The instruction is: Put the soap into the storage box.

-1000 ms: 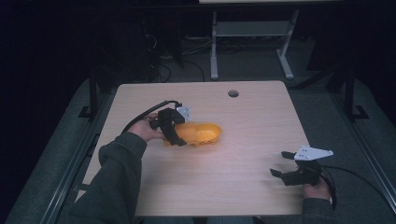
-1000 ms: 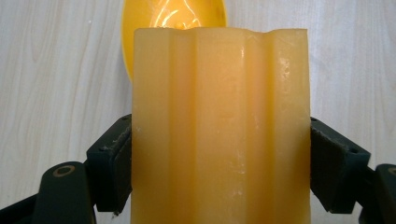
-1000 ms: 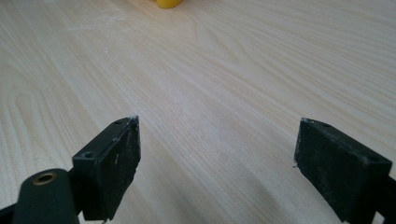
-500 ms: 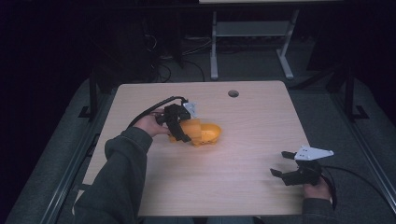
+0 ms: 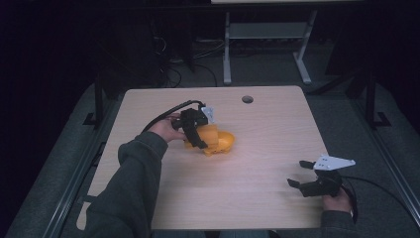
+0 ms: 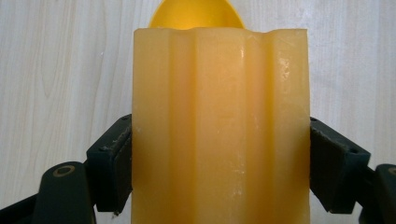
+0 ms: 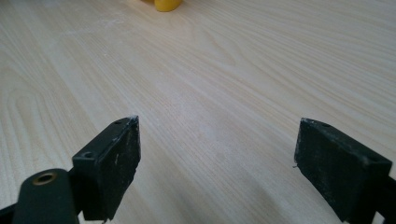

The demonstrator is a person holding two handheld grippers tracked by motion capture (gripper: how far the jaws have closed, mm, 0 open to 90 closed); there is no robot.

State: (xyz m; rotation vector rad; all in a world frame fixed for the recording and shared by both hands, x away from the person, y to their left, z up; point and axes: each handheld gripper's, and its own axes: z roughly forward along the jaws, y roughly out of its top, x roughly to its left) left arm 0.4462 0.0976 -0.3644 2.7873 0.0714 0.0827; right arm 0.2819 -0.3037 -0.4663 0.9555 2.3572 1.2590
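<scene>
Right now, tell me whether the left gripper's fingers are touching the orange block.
Touching. The left gripper view shows both fingers pressed flat against the sides of the orange block, no gap on either side.

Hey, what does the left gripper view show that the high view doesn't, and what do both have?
Left gripper view alone: the ribbed, waxy face of the orange object up close, with a black jaw pressed against each of its sides and a rounded yellow end past its top.

High view alone: the whole wooden table with a round hole near its far edge, the person's sleeve, and the right gripper open at the near right corner.

Both: the left gripper shut on the orange object over the light wood tabletop.
</scene>
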